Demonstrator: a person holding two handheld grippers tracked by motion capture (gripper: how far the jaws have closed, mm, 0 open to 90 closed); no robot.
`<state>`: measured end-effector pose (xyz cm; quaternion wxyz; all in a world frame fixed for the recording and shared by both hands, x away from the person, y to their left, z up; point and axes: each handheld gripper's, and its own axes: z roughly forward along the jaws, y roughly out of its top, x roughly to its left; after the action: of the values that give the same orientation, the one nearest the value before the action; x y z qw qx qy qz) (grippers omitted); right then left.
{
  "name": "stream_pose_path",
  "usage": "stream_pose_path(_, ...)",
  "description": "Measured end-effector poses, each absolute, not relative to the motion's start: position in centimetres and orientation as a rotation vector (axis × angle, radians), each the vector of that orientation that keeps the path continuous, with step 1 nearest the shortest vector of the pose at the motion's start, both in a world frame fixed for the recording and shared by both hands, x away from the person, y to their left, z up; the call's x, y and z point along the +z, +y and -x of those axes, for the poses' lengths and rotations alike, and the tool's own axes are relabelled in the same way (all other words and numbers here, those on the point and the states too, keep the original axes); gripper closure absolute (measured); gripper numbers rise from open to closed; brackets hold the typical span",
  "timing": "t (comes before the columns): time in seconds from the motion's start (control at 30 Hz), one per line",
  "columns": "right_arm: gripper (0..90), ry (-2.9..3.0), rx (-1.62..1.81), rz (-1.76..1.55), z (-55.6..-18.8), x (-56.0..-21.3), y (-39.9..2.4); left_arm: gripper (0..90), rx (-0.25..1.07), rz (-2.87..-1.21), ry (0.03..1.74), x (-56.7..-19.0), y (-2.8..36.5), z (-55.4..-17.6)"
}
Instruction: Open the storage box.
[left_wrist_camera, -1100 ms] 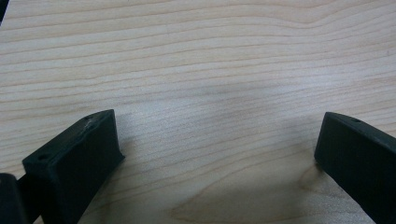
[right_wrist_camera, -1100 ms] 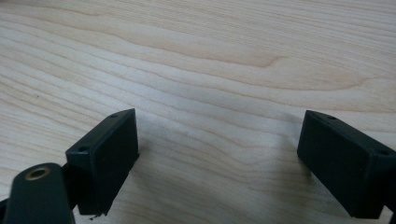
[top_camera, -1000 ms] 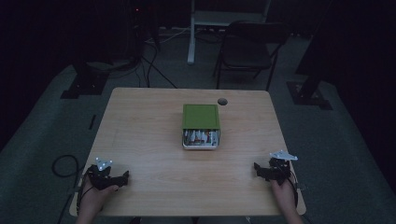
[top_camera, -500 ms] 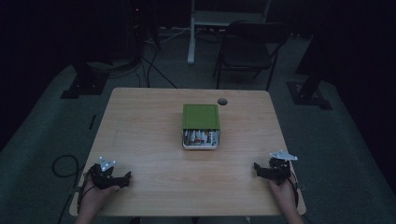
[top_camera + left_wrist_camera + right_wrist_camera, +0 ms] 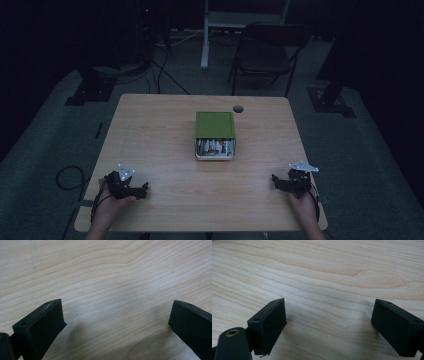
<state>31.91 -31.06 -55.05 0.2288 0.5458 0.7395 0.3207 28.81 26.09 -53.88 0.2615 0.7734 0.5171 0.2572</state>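
A small box with a green lid (image 5: 215,125) sits at the middle of the wooden table (image 5: 160,130). Its near end is uncovered and shows several small white and red items (image 5: 215,148) inside. My left gripper (image 5: 144,188) rests near the front left corner, held by a hand, jaws pointing right. In the left gripper view, the left gripper (image 5: 116,307) stands open over bare wood. My right gripper (image 5: 274,179) rests near the front right corner with its jaws pointing left. In the right gripper view, the right gripper (image 5: 328,306) is open with nothing between its jaws.
A round cable hole (image 5: 238,108) lies in the tabletop behind the box. A dark chair (image 5: 262,52) and a white stand (image 5: 205,35) are beyond the far edge. Cables (image 5: 65,175) trail on the floor at the left. The room is dim.
My left gripper has shifted slightly to the right. The right gripper and the box have stayed where they were.
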Motion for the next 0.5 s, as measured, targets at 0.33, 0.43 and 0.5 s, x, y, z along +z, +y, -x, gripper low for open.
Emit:
stream_pose_path(0.33,12.0,2.036,0.883,-1.503,-31.9,-55.0,-31.1,0.4,0.715,-2.152,1.329,-53.9,24.6,-29.2)
stream_pose_path(0.43,12.0,2.036,0.883,-1.503,-31.9,-55.0,-31.1,0.4,0.727,-2.169,1.312,-53.8,24.1,-29.2)
stream_pose_path(0.5,12.1,2.036,0.882,-1.503,-31.9,-55.0,-31.1,0.4,0.736,-2.181,1.289,-53.7,23.7,-29.3)
